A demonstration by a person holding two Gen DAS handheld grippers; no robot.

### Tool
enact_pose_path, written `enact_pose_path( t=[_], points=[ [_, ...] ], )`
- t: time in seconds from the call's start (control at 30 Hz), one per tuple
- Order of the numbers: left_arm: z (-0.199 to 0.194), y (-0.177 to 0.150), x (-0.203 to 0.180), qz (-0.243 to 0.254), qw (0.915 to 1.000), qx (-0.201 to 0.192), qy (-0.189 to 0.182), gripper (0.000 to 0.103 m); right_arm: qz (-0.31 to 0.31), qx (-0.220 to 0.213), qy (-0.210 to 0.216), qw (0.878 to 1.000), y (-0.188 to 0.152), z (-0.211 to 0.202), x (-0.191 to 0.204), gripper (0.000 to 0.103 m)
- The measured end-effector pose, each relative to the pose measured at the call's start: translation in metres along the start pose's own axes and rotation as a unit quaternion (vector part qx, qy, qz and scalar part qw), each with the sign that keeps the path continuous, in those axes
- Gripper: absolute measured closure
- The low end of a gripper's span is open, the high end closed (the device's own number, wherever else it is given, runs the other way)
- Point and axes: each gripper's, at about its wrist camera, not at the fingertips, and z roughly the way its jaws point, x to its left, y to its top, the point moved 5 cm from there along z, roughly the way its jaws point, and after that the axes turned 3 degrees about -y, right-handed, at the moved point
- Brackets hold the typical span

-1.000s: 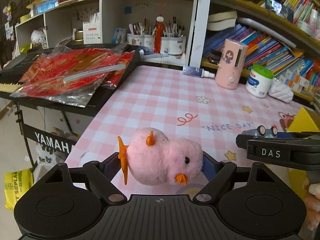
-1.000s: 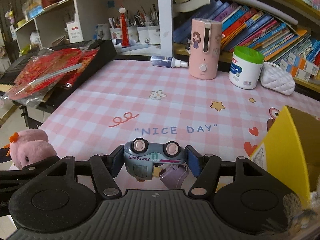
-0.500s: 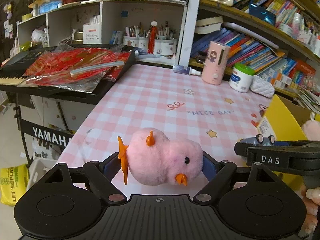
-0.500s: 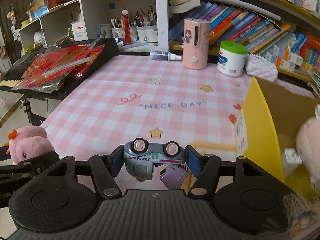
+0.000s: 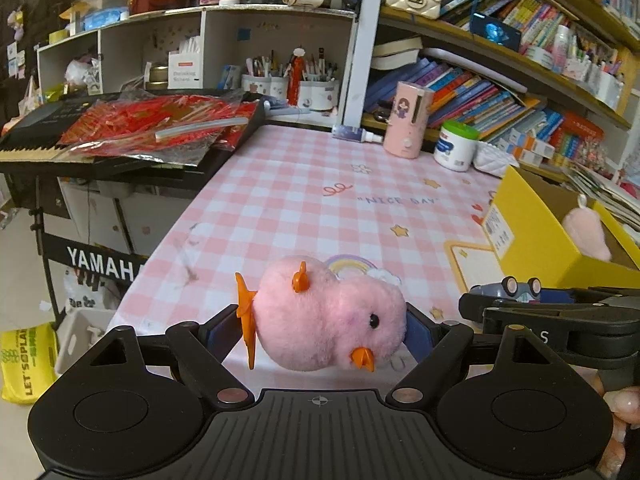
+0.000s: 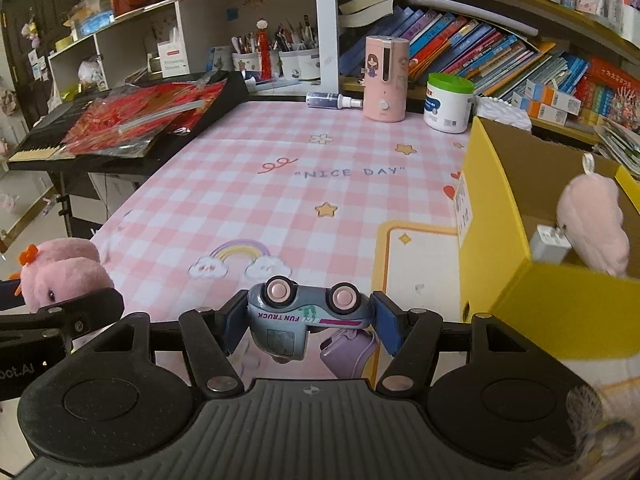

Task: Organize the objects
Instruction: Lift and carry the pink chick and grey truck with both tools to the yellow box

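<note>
My left gripper [image 5: 324, 326] is shut on a pink plush chick [image 5: 328, 316] with orange beak and feet, held above the near edge of the pink checked table [image 5: 304, 200]. My right gripper [image 6: 308, 314] is shut on a grey-blue toy truck [image 6: 306, 312], upside down with pink wheels up. The chick also shows at the left of the right wrist view [image 6: 60, 272], and the truck at the right of the left wrist view [image 5: 504, 290]. A yellow cardboard box [image 6: 496, 216] stands open on the table's right, holding a pink plush [image 6: 592, 228] and a white item [image 6: 550, 242].
At the table's back stand a pink dispenser [image 6: 386, 80], a white jar with green lid [image 6: 448, 102] and a spray bottle [image 6: 334, 100]. A black keyboard [image 6: 132, 124] with red packets borders the left. Bookshelves rise behind.
Both grippers have pulled back and risen from the table, each keeping its toy. More of the table and the yellow box's inside has come into view.
</note>
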Motion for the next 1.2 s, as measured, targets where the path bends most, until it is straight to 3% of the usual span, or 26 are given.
enact_pose_path(
  t=[0.63,1.2],
  points=[
    [-0.037,-0.036,-0.025,0.044,0.9978,0.009,-0.047,0.019,0.055,0.005,-0.031,0.998,-0.058,-0.054,-0.013,0.041],
    [-0.028,-0.044,-0.087,0.104,0.9861,0.026,-0.127,0.019,0.127,0.009,-0.107,0.986,-0.09,-0.087,-0.073,0.041]
  ],
)
